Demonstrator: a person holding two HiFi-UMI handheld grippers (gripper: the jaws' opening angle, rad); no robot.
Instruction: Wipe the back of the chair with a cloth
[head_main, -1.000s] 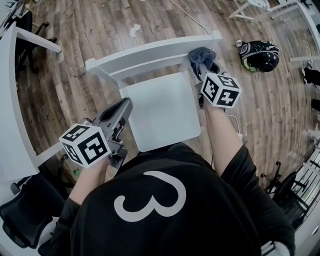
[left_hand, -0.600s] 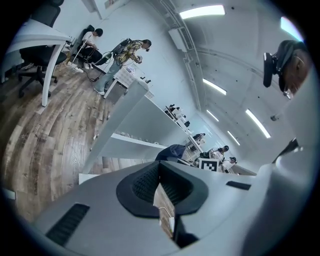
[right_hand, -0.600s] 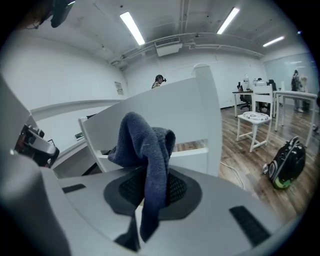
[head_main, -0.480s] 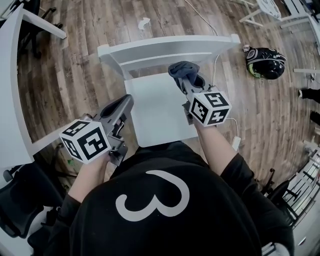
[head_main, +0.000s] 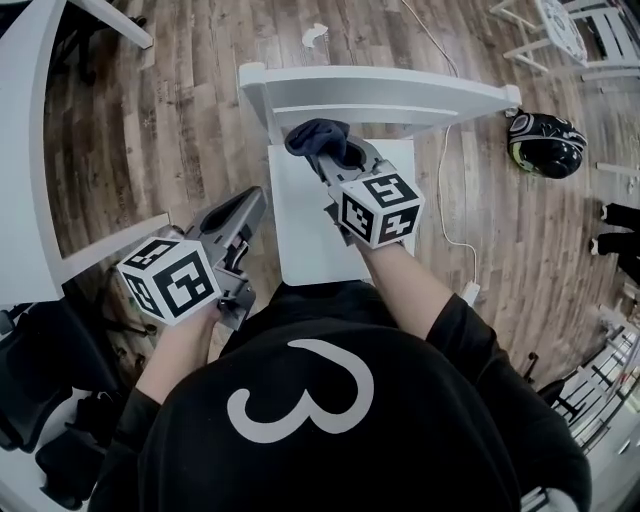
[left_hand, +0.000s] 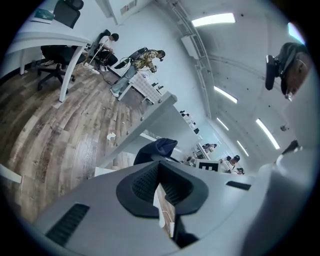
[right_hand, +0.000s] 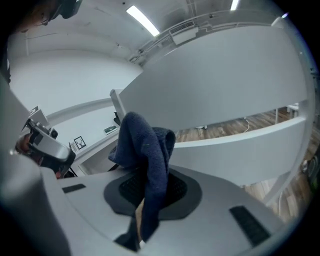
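Observation:
A white wooden chair stands in front of me, its back rail (head_main: 400, 88) across the top of the head view and its seat (head_main: 305, 235) below. My right gripper (head_main: 325, 152) is shut on a dark blue cloth (head_main: 315, 135), which is pressed against the inner face of the rail near its left end. The right gripper view shows the cloth (right_hand: 146, 150) bunched between the jaws (right_hand: 150, 189) with the chair back (right_hand: 225, 95) just ahead. My left gripper (head_main: 250, 203) hangs shut and empty beside the seat's left edge. From the left gripper (left_hand: 161, 182) the cloth (left_hand: 159, 148) is seen under the rail (left_hand: 150, 117).
A black helmet (head_main: 545, 143) lies on the wood floor to the right of the chair, and a white cable (head_main: 440, 185) runs past the seat. A white desk (head_main: 30, 150) stands at the left. A crumpled paper (head_main: 314, 33) lies behind the chair.
My right gripper has slid the cloth leftward along the chair back, from its right end to near its left end. The left gripper has stayed beside the seat.

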